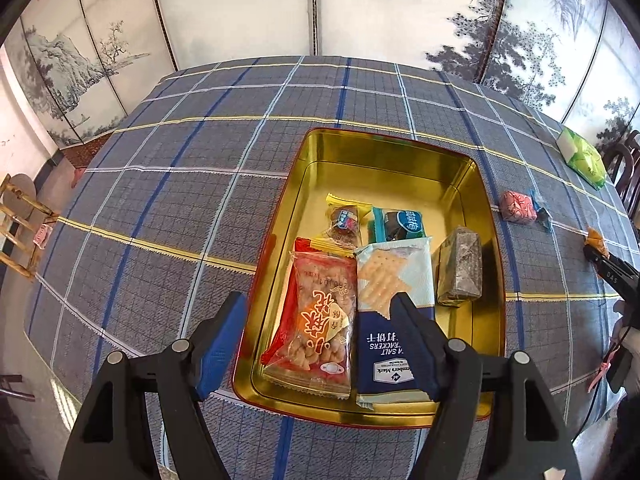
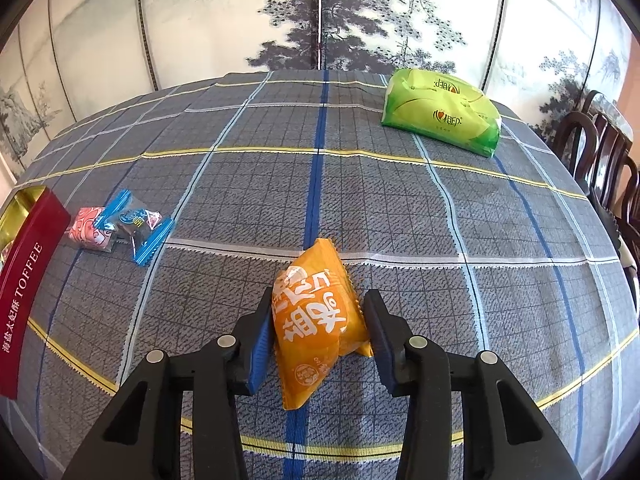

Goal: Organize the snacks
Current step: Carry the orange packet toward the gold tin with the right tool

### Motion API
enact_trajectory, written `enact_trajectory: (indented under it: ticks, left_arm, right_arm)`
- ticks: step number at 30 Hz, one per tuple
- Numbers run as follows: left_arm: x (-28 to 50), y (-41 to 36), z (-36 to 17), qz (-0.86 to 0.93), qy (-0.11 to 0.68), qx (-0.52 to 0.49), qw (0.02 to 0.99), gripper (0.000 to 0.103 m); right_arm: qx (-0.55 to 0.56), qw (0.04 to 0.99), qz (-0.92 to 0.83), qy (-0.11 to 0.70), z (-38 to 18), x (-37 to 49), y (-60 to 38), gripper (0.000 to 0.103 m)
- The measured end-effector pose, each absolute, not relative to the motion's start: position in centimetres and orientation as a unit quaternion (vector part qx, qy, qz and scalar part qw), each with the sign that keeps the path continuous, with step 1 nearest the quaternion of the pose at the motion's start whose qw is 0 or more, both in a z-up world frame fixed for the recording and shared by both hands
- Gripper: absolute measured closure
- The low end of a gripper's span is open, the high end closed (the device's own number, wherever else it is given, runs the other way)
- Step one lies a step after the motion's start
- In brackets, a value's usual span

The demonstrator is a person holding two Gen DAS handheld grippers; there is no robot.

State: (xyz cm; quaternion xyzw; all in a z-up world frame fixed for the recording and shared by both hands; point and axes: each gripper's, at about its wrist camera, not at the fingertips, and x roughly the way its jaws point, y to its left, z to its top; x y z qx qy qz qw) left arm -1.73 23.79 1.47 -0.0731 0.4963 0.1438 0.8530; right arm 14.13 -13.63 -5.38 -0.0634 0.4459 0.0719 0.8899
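A gold tin (image 1: 384, 152) with a red outer wall (image 2: 28, 292) lies on the plaid tablecloth. It holds a red snack pack (image 1: 320, 312), a blue-and-white cracker pack (image 1: 396, 280), a silver-grey block (image 1: 460, 272) and two small wrapped sweets at the back. My left gripper (image 1: 320, 344) hovers open over the tin's near end; its fingers straddle the red pack without touching it. To the right of the tin, my right gripper (image 2: 320, 336) is shut on an orange snack packet (image 2: 316, 320), a pad against each side. That gripper (image 1: 600, 258) also shows at the left wrist view's right edge.
A pink sweet (image 2: 90, 232) and a blue-wrapped sweet (image 2: 136, 224) lie on the cloth just right of the tin. A green tissue pack (image 2: 440, 112) sits at the far right of the table. Dark wooden chairs (image 2: 600, 152) stand past the right edge, and a painted screen stands behind the table.
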Motion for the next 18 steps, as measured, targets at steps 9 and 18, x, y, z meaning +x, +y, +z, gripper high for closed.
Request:
enact_trajectory:
  ticks: [9,18]
  left_arm:
    - [-2.8,24.9,1.8,0.16,0.489,-0.08,0.854,0.027]
    - [-3.8,25.7,1.9,0.166,0.488,-0.082,0.853,0.027]
  right_arm:
    - [-0.05,0.895,0.083,0.436,-3.2,12.8,-11.7,0.059]
    - [-0.053,0.888,0.187,0.417,-0.2,9.7,-3.4,0.059]
